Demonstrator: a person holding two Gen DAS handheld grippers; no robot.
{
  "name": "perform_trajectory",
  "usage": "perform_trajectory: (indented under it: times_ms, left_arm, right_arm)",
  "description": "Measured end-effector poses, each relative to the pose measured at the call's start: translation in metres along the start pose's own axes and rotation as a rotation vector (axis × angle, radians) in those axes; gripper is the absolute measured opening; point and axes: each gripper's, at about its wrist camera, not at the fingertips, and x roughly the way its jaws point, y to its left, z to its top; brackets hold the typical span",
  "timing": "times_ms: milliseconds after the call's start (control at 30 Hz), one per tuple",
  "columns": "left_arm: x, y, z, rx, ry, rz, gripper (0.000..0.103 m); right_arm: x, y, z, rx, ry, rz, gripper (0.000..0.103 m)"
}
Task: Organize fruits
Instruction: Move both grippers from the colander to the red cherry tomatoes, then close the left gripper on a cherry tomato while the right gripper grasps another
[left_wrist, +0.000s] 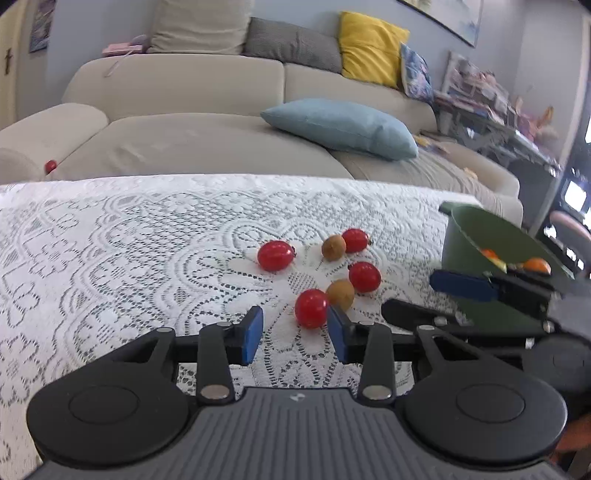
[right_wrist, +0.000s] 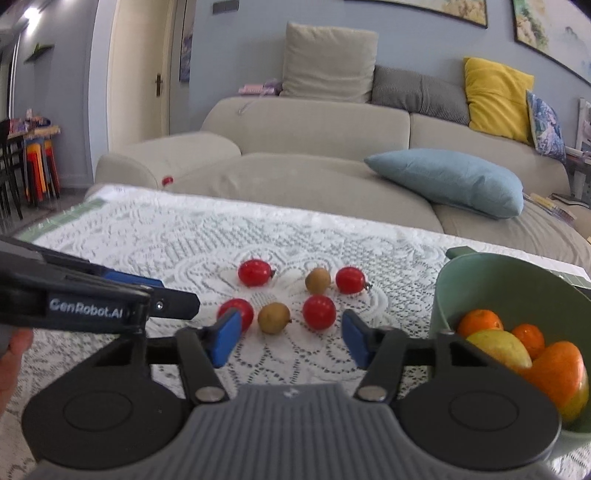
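Several red cherry tomatoes (left_wrist: 275, 255) (right_wrist: 319, 312) and two small brown fruits (left_wrist: 340, 294) (right_wrist: 273, 318) lie loose on the white lace tablecloth (left_wrist: 129, 258) (right_wrist: 147, 240). A green bowl (left_wrist: 476, 229) (right_wrist: 517, 280) at the right holds oranges (right_wrist: 480, 322) and a yellow-green fruit (right_wrist: 498, 349). My left gripper (left_wrist: 294, 334) is open and empty, just short of the nearest tomato (left_wrist: 311, 308). My right gripper (right_wrist: 290, 341) is open and empty, just short of the fruits; it shows in the left wrist view (left_wrist: 443, 299) beside the bowl.
A beige sofa (left_wrist: 221, 140) (right_wrist: 314, 166) with a light blue cushion (left_wrist: 343, 127) (right_wrist: 450, 181) stands behind the table's far edge. A small red thing (left_wrist: 50, 166) (right_wrist: 167, 180) lies on the sofa. Cluttered shelves (left_wrist: 498, 107) are at the right.
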Motion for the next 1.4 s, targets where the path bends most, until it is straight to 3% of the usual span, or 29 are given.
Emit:
perform_trajectory:
  times_ms: [100,233,333,467,733,867,1167,1400]
  left_arm:
    - [0.008,0.0,0.001,0.024,0.028,0.008,0.042]
    - [0.017,-0.007,0.004,0.082,0.044,-0.009,0.041]
    - [0.025,-0.01,0.003,0.105,0.049,-0.017,0.04]
    - [0.033,-0.012,-0.001,0.13,0.046,-0.018,0.04]
    - [0.05,-0.021,-0.001,0.207,0.047,-0.013,0.04]
    - [0.053,-0.027,0.0,0.263,0.031,0.011,0.031]
    - [0.046,-0.023,0.0,0.228,0.023,0.038,0.03]
    - [0.036,-0.012,0.005,0.135,0.004,0.056,0.03]
  right_arm:
    - [0.01,-0.009,0.005,0.003,0.046,0.019,0.043]
    - [0.02,-0.013,0.01,-0.027,0.081,0.049,0.043]
    - [0.028,-0.015,0.012,-0.023,0.091,0.067,0.037]
    - [0.035,-0.025,0.012,0.047,0.115,0.08,0.037]
    - [0.039,-0.025,0.011,0.071,0.104,0.087,0.036]
    - [0.042,-0.024,0.009,0.078,0.091,0.078,0.035]
    - [0.045,-0.023,0.007,0.095,0.06,0.041,0.036]
    - [0.059,-0.021,0.011,0.142,0.048,-0.001,0.036]
